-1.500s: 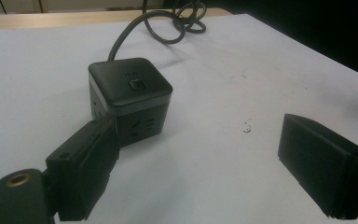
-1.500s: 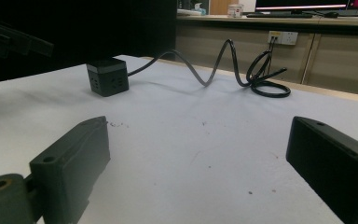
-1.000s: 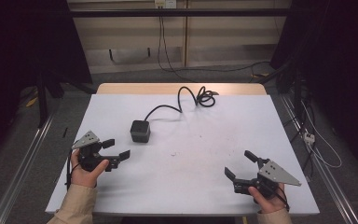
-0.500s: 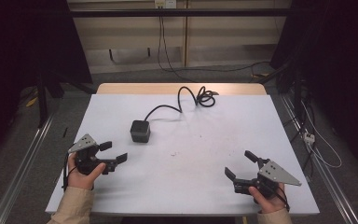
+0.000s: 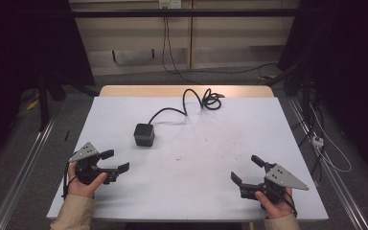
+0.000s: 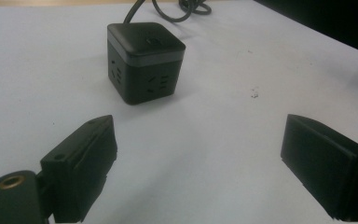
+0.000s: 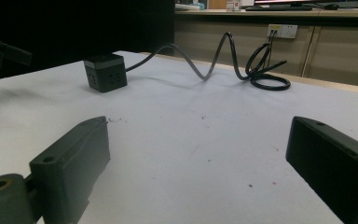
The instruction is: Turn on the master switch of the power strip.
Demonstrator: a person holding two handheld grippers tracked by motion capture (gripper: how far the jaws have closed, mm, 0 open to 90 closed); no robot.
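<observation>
power cubes: just 1
cables: 1, coiled at the far end
grippers: 2, left gripper and right gripper
tables: 1

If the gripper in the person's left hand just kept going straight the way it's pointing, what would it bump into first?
Probably the black cube socket. The left gripper is open, and in its own view the cube sits ahead, slightly left of centre, with bare white table between. It might just graze it; depth is hard to judge.
</observation>
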